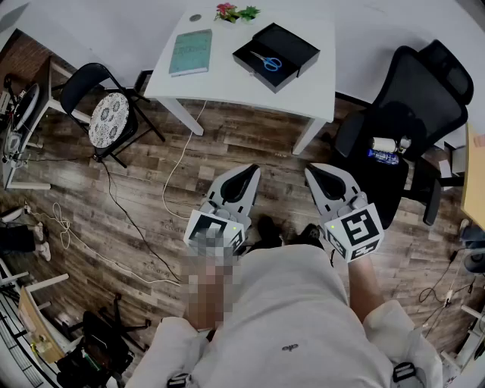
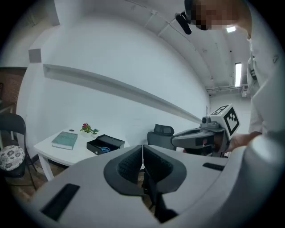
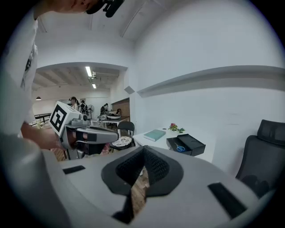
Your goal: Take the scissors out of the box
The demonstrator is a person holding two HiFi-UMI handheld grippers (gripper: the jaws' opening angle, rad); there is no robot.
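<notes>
The black box (image 1: 276, 54) lies open on the white table (image 1: 227, 79) far ahead of me. Blue-handled scissors (image 1: 267, 61) rest inside it. Both grippers hang close to my body above the wood floor, well short of the table. The left gripper (image 1: 250, 173) is shut with nothing in it, and so is the right gripper (image 1: 314, 170). In the left gripper view the box (image 2: 105, 144) and scissors (image 2: 103, 150) show small beyond the shut gripper (image 2: 142, 147). In the right gripper view the box (image 3: 186, 144) and scissors (image 3: 180, 148) lie past the shut gripper (image 3: 144, 149).
A green book (image 1: 189, 51) and small flowers (image 1: 235, 11) share the table. A black office chair (image 1: 409, 114) stands to the right, a folding chair with a patterned cushion (image 1: 110, 117) to the left. Cables (image 1: 129, 220) trail over the floor.
</notes>
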